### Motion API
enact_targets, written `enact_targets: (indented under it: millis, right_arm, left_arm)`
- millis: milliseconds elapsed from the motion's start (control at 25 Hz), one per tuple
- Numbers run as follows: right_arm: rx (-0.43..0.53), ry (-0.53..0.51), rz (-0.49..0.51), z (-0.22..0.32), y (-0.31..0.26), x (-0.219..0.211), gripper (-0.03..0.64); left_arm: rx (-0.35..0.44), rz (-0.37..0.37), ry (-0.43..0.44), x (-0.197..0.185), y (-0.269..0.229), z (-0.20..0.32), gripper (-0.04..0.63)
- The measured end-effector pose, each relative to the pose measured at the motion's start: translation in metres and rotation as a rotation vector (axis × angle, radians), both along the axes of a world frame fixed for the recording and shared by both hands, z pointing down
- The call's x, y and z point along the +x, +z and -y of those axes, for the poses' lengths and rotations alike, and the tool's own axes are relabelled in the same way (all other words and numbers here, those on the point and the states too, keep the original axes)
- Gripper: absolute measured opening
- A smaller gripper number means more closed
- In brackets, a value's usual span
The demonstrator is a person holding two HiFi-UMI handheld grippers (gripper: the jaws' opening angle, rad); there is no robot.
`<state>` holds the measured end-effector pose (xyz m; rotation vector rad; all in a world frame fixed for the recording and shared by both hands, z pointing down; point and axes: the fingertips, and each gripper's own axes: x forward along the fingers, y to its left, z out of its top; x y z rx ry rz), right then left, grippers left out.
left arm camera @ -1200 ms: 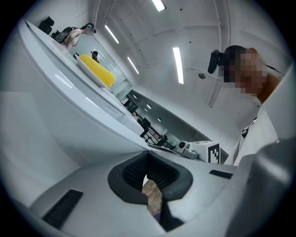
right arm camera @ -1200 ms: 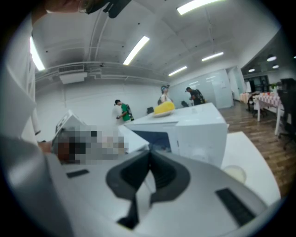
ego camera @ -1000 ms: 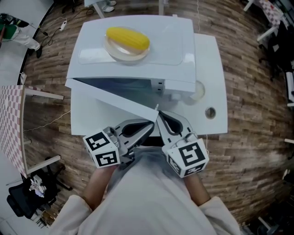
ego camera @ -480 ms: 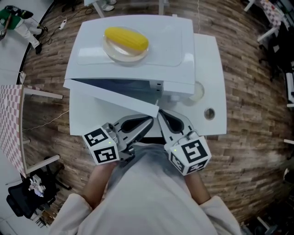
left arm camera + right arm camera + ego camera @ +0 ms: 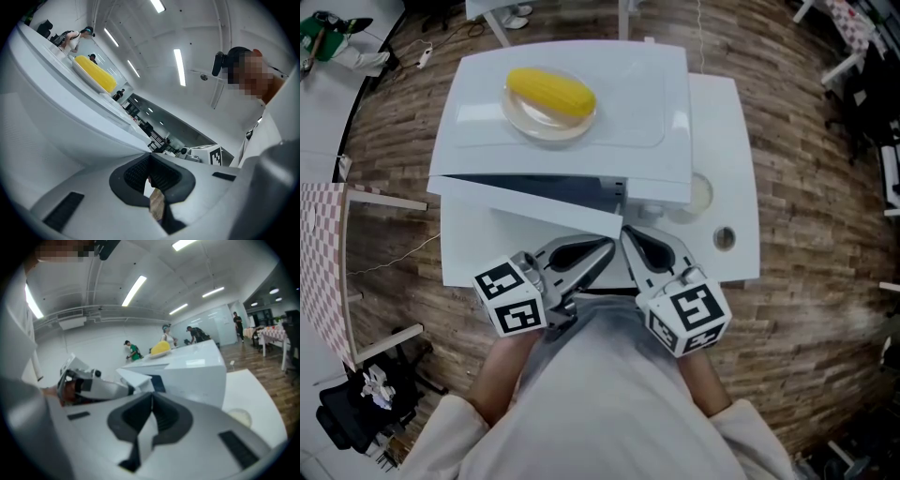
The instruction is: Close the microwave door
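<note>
Microwave door point(image 5: 534, 211) stands ajar on the microwave point(image 5: 581, 122), its free edge just beside both tools. Left gripper point(image 5: 605, 251) and right gripper point(image 5: 625, 234) each have jaws pressed together, empty. The cavity is mostly hidden. Contact with the door is unclear.

The microwave point(image 5: 581, 112) has a smooth white shell with a soft sheen, and its door point(image 5: 534, 214) looks the same. The table point(image 5: 731, 169) under it is smooth, white and matt. The floor point(image 5: 806, 309) is brown wood in short planks, grainy and dull. On the microwave, a pale plate point(image 5: 546, 131) looks translucent. The corn point(image 5: 550, 91) on it is yellow with a slight gloss. The left gripper point(image 5: 150, 157) and right gripper point(image 5: 151, 397) are matt grey plastic, and the insides of their jaws are black and ribbed. The person's shirt point(image 5: 600, 394) is pale cloth.
</note>
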<state>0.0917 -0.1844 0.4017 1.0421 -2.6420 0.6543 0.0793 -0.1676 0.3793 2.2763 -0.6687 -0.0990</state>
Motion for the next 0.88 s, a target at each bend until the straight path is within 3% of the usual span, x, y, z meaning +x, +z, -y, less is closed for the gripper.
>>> enact_targets:
  millis: [880]
  right_arm:
    - [0.004, -0.012, 0.004, 0.007, -0.002, 0.001, 0.023]
  left_arm:
    - [-0.014, -0.016, -0.022, 0.001, 0.006, 0.021, 0.018]
